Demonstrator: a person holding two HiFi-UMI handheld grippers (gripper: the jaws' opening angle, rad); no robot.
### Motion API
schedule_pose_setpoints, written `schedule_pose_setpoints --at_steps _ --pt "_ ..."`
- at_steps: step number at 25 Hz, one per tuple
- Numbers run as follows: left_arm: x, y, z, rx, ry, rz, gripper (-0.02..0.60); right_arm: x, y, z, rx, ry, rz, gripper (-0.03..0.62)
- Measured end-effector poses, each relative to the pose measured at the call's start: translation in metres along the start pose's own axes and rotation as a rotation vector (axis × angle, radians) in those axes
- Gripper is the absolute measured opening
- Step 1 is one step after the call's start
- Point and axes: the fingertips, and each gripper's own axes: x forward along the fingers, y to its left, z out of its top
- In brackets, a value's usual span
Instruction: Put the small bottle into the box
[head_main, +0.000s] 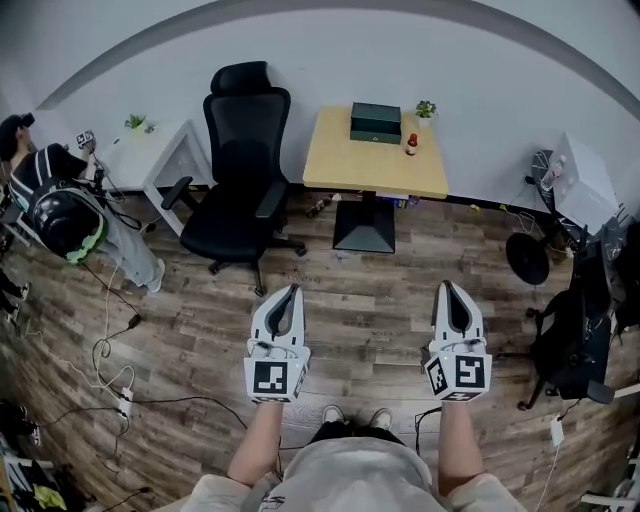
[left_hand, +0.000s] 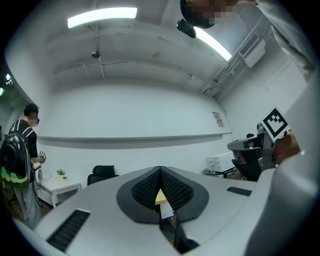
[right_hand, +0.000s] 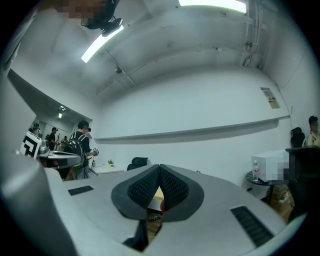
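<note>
Far ahead, a light wooden table (head_main: 375, 165) stands against the white wall. On it lie a dark green box (head_main: 376, 122) and, just to the right of the box, a small bottle (head_main: 411, 145) with a red cap. My left gripper (head_main: 291, 292) and right gripper (head_main: 446, 288) hover side by side above the wood floor, well short of the table. Both are shut with nothing between the pads. In the left gripper view the left gripper (left_hand: 160, 170) has its pads together; a sliver of the table (left_hand: 161, 198) shows below them. The right gripper (right_hand: 159, 168) looks the same.
A black office chair (head_main: 245, 170) stands left of the table. A white side table (head_main: 150, 155) and a person with a backpack (head_main: 55, 205) are further left. A small plant (head_main: 426, 109) sits on the table's far corner. Cables (head_main: 108, 350) trail at left; a fan (head_main: 527, 258) and dark chair (head_main: 575, 330) stand at right.
</note>
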Motion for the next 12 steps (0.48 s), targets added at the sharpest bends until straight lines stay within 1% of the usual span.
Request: schedule_pose_setpoints --at_steps 5,8,9,10,12 --pt "-0.001 0.004 -0.002 -0.001 -0.002 -0.008 0.006 0.003 0.012 -0.007 -0.023 0.027 0.007 0.015" --pt "-0.002 0.009 -0.002 -0.004 -0.007 -0.009 0.006 0.005 0.016 -0.009 -0.018 0.029 0.005 0.027" --pt "-0.003 0.011 -0.002 -0.006 -0.007 -0.008 0.006 0.006 0.019 -0.01 -0.017 0.033 0.008 0.059" --pt "-0.004 0.014 -0.003 -0.008 -0.008 -0.007 0.006 0.008 0.022 -0.013 -0.016 0.041 0.013 0.106" --pt "-0.007 0.021 -0.006 -0.006 -0.01 -0.004 0.006 0.013 0.03 -0.018 -0.015 0.055 0.022 0.141"
